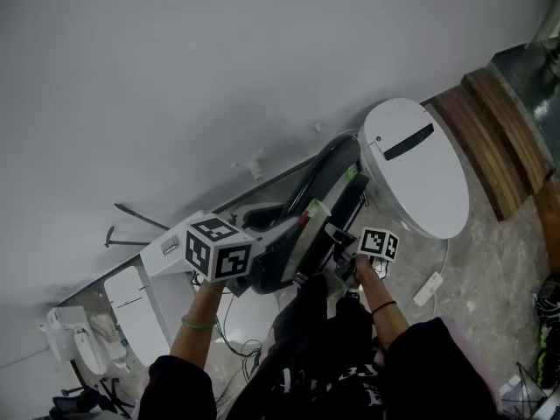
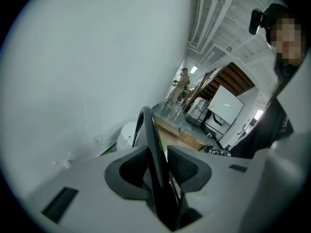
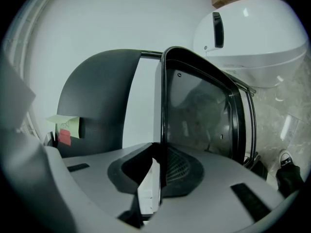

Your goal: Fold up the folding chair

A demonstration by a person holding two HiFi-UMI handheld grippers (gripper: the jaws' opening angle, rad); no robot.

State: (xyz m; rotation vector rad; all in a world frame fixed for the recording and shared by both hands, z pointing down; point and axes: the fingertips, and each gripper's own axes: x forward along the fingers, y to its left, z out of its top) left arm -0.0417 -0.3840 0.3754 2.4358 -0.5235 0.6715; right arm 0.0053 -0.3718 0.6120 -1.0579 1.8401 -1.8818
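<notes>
**While clamped from both sides: close to folded flat**

While holding folding chair [image 1: 322, 166] upright at frame centre, gripped from two sides to keep it steady. Clenched with left gripper [image 2: 158, 168] on the black rim, seen edge-on between the pads [image 2: 183, 166] at lower centre. Clamped with right gripper [image 3: 158, 174], jaws nearly together, on the thin seat edge, with a white strip [image 3: 148, 193] caught there too, unclear what. Judged near-folded: glossy seat panel [image 3: 199, 110] almost against dark rounded panel [image 3: 97, 96], likely the backrest, with sticky notes [image 3: 65, 127] at its left. Probably held at the edges to press both panels together. Beyond, at upper right of head view, white lidded unit [image 1: 416, 169]. Farthest, bare wall [image 1: 219, 77] across upper left.
</notes>
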